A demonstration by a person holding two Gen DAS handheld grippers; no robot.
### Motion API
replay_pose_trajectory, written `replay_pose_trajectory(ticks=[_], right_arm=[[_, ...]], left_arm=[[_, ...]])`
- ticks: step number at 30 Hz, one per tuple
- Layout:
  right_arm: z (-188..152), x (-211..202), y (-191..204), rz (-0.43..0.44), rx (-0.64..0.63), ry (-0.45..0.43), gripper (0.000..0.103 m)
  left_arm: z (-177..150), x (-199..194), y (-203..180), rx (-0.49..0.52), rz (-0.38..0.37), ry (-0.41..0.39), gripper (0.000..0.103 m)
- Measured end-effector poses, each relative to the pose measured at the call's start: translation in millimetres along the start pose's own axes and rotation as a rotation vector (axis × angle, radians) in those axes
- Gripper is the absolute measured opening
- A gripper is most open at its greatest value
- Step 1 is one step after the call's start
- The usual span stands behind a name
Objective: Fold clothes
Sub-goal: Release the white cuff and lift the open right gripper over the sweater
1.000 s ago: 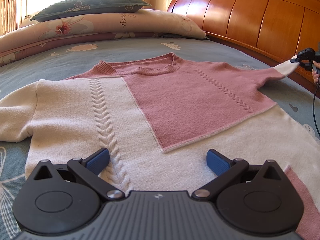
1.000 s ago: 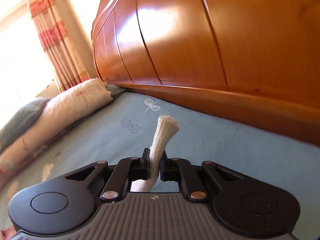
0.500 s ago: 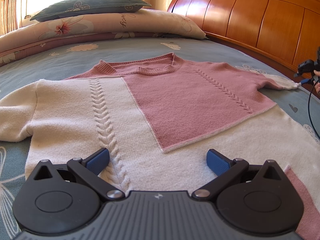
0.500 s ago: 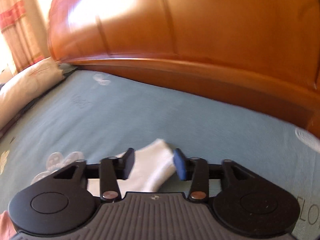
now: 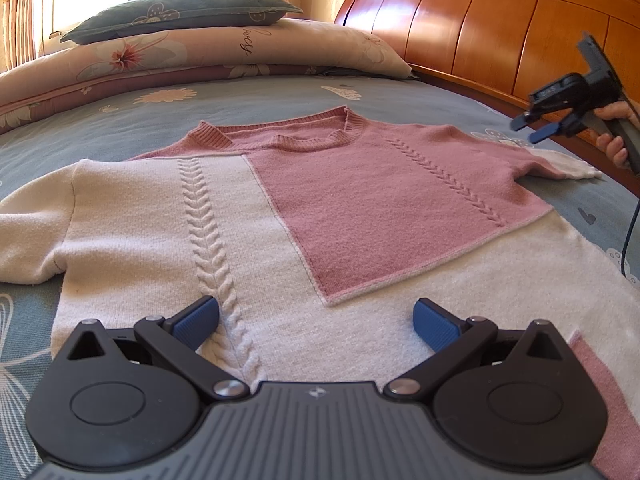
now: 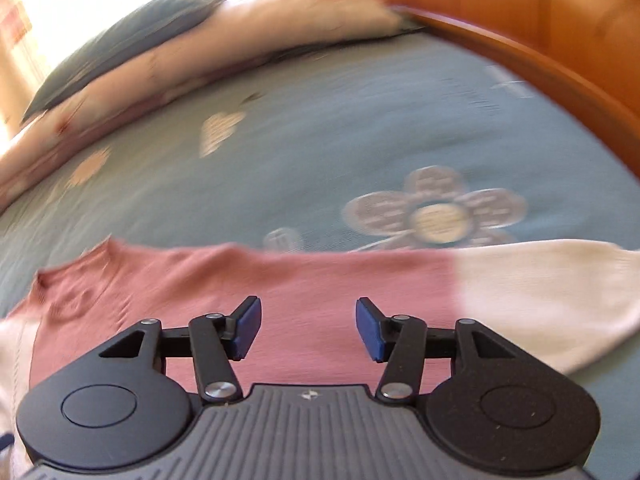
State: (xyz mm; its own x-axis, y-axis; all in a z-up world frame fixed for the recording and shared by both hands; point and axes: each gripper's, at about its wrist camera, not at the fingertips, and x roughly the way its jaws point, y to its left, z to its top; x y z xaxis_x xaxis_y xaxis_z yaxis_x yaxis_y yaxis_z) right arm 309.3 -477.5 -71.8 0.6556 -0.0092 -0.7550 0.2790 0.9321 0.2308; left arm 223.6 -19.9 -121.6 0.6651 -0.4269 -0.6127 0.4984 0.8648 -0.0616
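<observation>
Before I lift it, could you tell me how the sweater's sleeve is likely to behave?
The sleeve is soft knit lying limp on the bed, so it will probably droop. It looks light. Fuzzy yarn should grip, not slip.

sweater | pink-and-cream cable knit | flat, face up, on bed | sleeves spread sideways

The sweater is pink and cream, with knitted cable braids down both colours. The bedsheet is grey-blue with pale flowers, the upper pillow dark grey-green, the lower pillow beige floral, and the headboard glossy orange-brown wood.
</observation>
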Motion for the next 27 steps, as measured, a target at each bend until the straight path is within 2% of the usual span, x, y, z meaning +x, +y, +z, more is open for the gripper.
replay_pose_trajectory(ticks=[3, 6, 7, 9, 10, 12, 14, 17, 20, 21, 24, 25, 27], right_arm=[[-7.1, 22.1, 14.8, -0.016, -0.028, 0.031, 0.059], [-15.9, 26.1, -0.9, -0.054, -0.027, -0.001, 0.058], [-15.4, 23.6, -8.8, -0.085, -0.004, -0.011, 0.058], [-12.7, 16.8, -19.5, -0.224, 0.03, -0.024, 0.058], [-12.8, 9.4, -19.9, -0.262, 0.034, -0.03, 0.058], [-16.2, -7.7, -15.1, -0.207, 0.033, -0.037, 0.058], [-22.1, -21.8, 1.9, -0.113, 0.001, -0.029, 0.059], [-32.4, -29.6, 44.6, -0.011, -0.134, 0.01, 0.06], [-46.4, -22.5, 86.5, 0.052, -0.277, 0.053, 0.06], [-52.0, -17.9, 96.7, 0.06, -0.318, 0.072, 0.06], [-70.7, -2.7, 112.3, -0.016, -0.465, 0.103, 0.061], [-74.8, -0.7, 111.1, -0.044, -0.503, 0.096, 0.068], [-70.9, -6.8, 96.9, -0.081, -0.452, 0.078, 0.068]], left_arm=[[0.1, -0.5, 0.2, -0.001, -0.003, -0.001, 0.102], [0.5, -1.3, 0.3, -0.001, -0.002, -0.003, 0.102], [0.5, -1.8, 0.5, -0.001, -0.003, -0.005, 0.102], [0.5, -3.7, 1.2, -0.002, -0.005, -0.012, 0.102], [0.5, -4.8, 1.6, -0.004, -0.006, -0.017, 0.102], [1.4, -6.3, 1.5, -0.006, -0.009, -0.024, 0.102], [2.1, -8.8, -0.7, 0.002, -0.004, -0.04, 0.102], [2.8, -11.7, -7.5, 0.034, 0.004, -0.055, 0.102], [3.3, -13.9, -12.5, 0.053, -0.001, -0.057, 0.102], [4.0, -15.1, -13.4, 0.055, -0.006, -0.058, 0.102], [6.3, -19.6, -14.5, 0.051, -0.018, -0.067, 0.102], [6.8, -20.8, -14.1, 0.048, -0.023, -0.07, 0.102], [7.7, -22.6, -12.7, 0.039, -0.027, -0.072, 0.102]])
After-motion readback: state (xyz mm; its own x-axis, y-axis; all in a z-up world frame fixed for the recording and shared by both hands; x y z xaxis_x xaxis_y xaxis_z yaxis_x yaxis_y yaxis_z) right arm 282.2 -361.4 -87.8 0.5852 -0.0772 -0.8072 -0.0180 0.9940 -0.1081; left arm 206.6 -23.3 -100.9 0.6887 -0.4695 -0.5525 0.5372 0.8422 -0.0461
